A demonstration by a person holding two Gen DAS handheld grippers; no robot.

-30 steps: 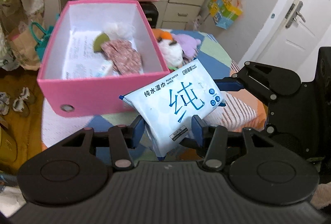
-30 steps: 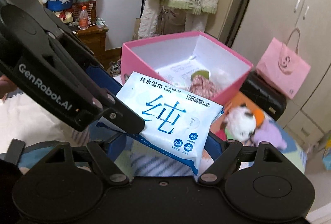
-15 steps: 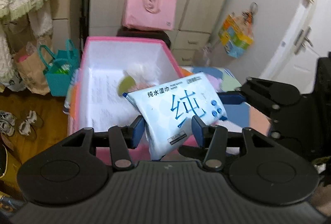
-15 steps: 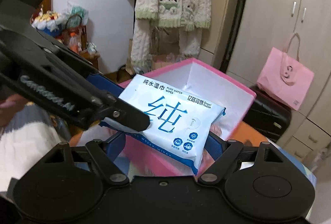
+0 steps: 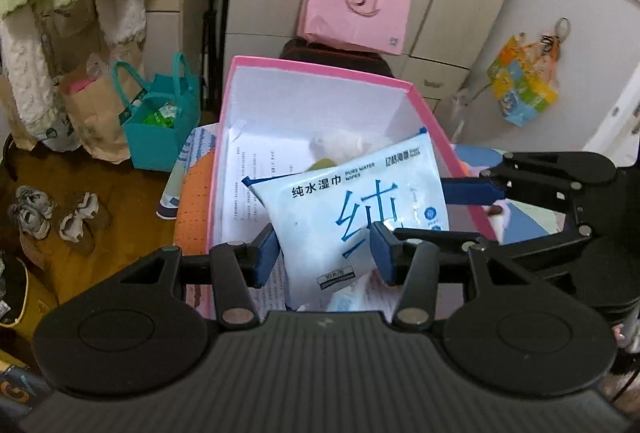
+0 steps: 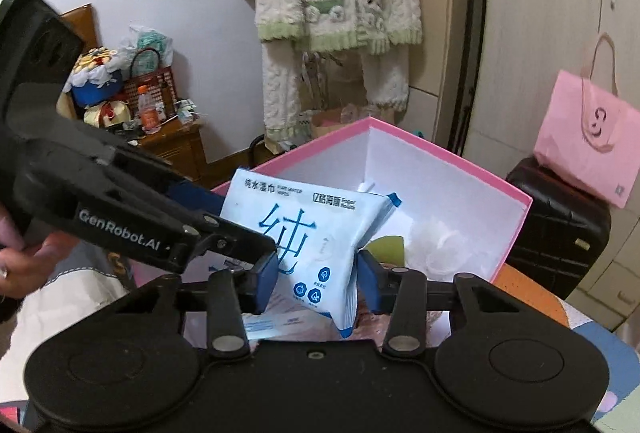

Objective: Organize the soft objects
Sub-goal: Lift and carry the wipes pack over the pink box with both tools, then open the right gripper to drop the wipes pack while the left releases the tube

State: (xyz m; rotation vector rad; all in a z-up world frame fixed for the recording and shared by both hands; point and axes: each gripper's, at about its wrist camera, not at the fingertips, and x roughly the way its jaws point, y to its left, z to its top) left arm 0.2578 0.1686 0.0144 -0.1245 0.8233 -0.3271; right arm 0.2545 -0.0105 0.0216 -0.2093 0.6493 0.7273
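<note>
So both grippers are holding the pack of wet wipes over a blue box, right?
Not quite: the box is pink, not blue, as the left wrist view shows. The rest stands: the left gripper and the right gripper both hold the pack of wet wipes over it.

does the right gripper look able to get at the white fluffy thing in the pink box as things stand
Probably not yet. The right gripper and left gripper both look shut on the wet wipes pack, which hangs over the pink box between the fingers and the white fluffy thing. It must let go first.
</note>
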